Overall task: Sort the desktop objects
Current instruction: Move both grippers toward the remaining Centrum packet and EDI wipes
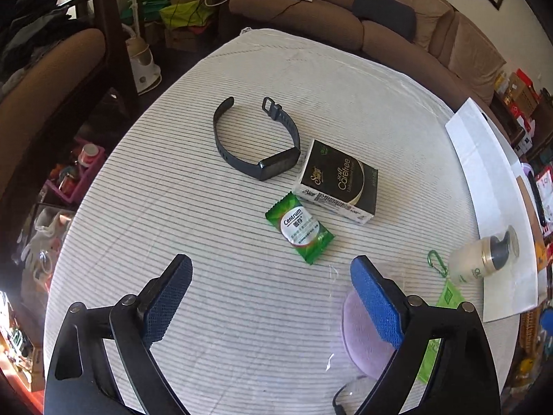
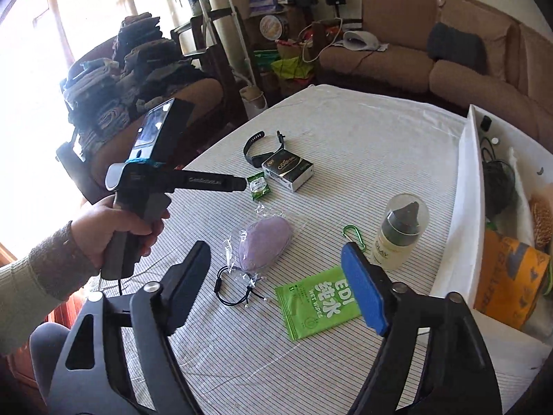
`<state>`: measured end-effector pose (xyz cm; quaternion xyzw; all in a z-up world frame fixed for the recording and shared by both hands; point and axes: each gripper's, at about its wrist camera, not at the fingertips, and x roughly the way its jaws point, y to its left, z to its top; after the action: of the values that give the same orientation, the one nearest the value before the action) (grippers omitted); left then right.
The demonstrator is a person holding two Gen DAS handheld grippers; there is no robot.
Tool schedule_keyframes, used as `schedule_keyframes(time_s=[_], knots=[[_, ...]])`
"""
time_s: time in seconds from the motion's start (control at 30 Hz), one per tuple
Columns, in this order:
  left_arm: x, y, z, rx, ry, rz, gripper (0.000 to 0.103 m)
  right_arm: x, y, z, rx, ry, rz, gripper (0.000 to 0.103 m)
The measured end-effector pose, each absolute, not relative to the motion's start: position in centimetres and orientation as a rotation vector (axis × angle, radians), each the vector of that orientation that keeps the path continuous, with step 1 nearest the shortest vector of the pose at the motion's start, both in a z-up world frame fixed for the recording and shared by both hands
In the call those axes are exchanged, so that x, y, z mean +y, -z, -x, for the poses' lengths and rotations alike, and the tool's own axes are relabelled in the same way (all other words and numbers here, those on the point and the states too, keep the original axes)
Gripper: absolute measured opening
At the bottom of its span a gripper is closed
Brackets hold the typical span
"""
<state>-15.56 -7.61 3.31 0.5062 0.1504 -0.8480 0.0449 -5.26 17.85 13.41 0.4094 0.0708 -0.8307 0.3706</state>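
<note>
While both tools gape, the white bin [image 2: 466, 207] holds cables [image 2: 497, 183].

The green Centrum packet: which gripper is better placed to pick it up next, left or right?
Left. The left gripper is open and aimed at the Centrum packet; the right gripper hangs over the wet wipes.

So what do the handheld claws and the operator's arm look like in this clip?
Both claws, left claw and right claw, have black frames with silver pivot bolts and textured blue pads. The left unit shows a black pistol handle, lettered barrel, blue wrap and rear screen. The left hand wears a grey-beige knit sleeve.
</note>
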Motion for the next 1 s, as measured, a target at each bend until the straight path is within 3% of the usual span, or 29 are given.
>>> schedule_keyframes(time_s=[0.13, 0.27, 0.4, 0.47, 0.5, 0.63, 0.73, 0.87, 1.0], knots=[[-7.2, -2.0, 17.6, 0.53, 2.572, -1.56, 0.09, 17.4, -11.7, 5.6, 0.188, 2.104, -1.069, 0.066], [-6.3, -0.9, 19.0, 0.505, 2.56, -1.589, 0.075, 17.1, -10.3, 6.4, 0.191, 2.088, -1.082, 0.061], [-5.4, -0.8, 19.7, 0.417, 2.563, -1.579, 0.072, 16.9, -9.2, 7.4, 0.207, 2.08, -1.1, 0.055], [-5.3, -0.9, 19.8, 0.371, 2.559, -1.559, 0.051, 16.8, -8.7, 7.8, 0.223, 2.086, -1.112, 0.053], [-5.4, -0.9, 19.7, 0.354, 2.556, -1.548, 0.033, 16.8, -8.4, 8.0, 0.227, 2.088, -1.118, 0.052], [-6.8, -1.1, 19.2, 0.41, 2.569, -1.567, 0.027, 16.5, -7.7, 8.7, 0.248, 2.097, -1.133, 0.052], [-7.8, -1.2, 18.0, 0.441, 2.548, -1.572, 0.004, 15.5, -7.0, 9.6, 0.29, 2.098, -1.151, 0.052], [-8.7, -0.7, 15.5, 0.53, 2.527, -1.586, 0.004, 12.9, -5.8, 12.0, 0.413, 2.115, -1.205, 0.051], [-8.9, -1.2, 14.2, 0.612, 2.539, -1.574, 0.009, 11.0, -5.1, 15.0, 0.485, 2.1, -1.322, 0.038]])
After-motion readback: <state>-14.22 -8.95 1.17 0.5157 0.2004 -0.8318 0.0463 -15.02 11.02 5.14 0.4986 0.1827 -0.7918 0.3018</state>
